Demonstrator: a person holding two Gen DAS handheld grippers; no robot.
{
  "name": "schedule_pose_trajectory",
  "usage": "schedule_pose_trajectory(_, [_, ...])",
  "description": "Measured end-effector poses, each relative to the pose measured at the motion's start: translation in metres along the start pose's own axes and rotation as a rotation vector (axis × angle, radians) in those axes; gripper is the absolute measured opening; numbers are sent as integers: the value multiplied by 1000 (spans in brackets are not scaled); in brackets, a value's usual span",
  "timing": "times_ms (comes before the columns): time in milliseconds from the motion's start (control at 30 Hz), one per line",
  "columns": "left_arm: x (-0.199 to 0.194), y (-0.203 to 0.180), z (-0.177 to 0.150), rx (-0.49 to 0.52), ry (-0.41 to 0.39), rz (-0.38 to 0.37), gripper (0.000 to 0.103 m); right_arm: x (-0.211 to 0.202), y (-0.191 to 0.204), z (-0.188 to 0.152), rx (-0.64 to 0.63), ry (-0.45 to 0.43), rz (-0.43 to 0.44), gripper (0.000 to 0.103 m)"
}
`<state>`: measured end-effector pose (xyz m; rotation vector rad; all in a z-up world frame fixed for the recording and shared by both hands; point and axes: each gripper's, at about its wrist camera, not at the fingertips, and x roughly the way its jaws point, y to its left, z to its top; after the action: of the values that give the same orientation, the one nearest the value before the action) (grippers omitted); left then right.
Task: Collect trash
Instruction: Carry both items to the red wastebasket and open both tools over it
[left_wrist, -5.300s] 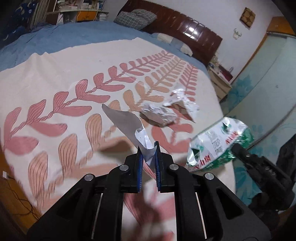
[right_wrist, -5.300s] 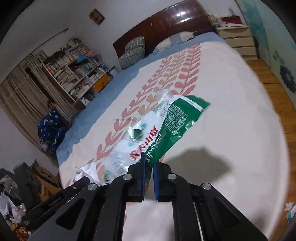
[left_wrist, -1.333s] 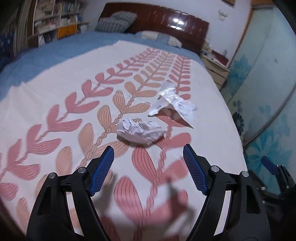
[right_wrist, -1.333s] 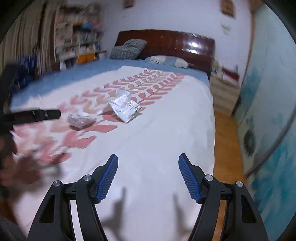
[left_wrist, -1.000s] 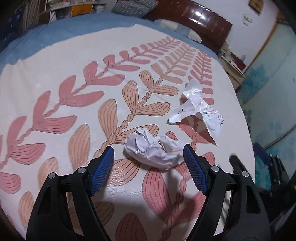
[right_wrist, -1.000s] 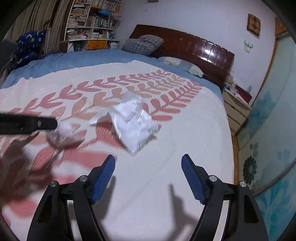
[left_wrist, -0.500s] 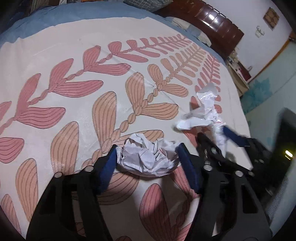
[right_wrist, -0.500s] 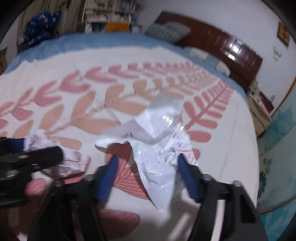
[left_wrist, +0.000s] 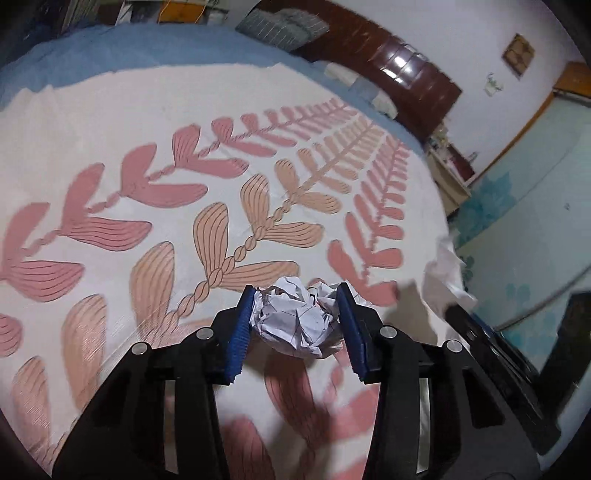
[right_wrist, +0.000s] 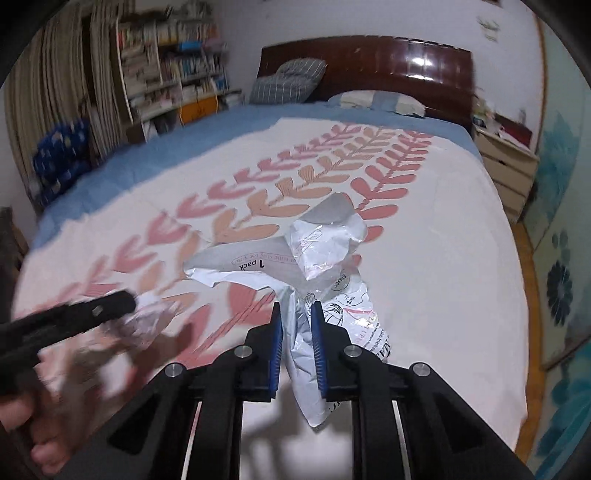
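My left gripper (left_wrist: 295, 297) is shut on a crumpled ball of white paper (left_wrist: 295, 321), held just above the bedspread. My right gripper (right_wrist: 296, 314) is shut on a white plastic wrapper (right_wrist: 317, 258) with printed text, which hangs lifted off the bed. In the right wrist view the left gripper (right_wrist: 122, 304) shows blurred at the left with the paper ball (right_wrist: 151, 314). In the left wrist view the wrapper (left_wrist: 445, 273) shows at the right edge.
The bed (right_wrist: 443, 258) has a white cover with pink and tan leaf stripes over a blue sheet. A dark wooden headboard (right_wrist: 388, 66) and pillows stand at the far end. A bookshelf (right_wrist: 166, 66) is at the left, a nightstand (right_wrist: 506, 166) at the right.
Both grippers have closed: the left on the paper ball, the right on the wrapper. Both pieces have been lifted off the bedspread.
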<state>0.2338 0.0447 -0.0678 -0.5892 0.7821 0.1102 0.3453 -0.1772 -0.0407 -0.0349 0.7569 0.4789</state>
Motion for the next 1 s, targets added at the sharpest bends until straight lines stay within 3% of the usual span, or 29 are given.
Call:
schedule_pose_trajectory(133, [-50, -12, -18, 69, -39, -19, 44, -89, -13, -28, 74, -49, 50, 16])
schedule_pose_trajectory(233, [-100, -19, -48, 100, -66, -43, 44, -177, -22, -61, 91, -87, 61, 16])
schedule_pose_trajectory(333, [-142, -37, -78, 130, -79, -72, 44, -239, -32, -85, 69, -106, 44, 16])
schedule_pose_trajectory(533, [-205, -111, -130, 287, -111, -147, 44, -366, -86, -147, 156, -106, -51, 16])
schedule_pose_trajectory(667, [-231, -172, -176, 364, -104, -242, 45, -440, -124, -192, 200, -114, -131, 16])
schedule_pose_trajectory(833, [-223, -253, -252, 470, 32, -378, 45, -504, -188, -264, 301, -50, -250, 16])
schedule_pose_trajectory(1000, [-201, -331, -344, 602, 226, -498, 45, -560, -257, -365, 451, 65, -396, 16])
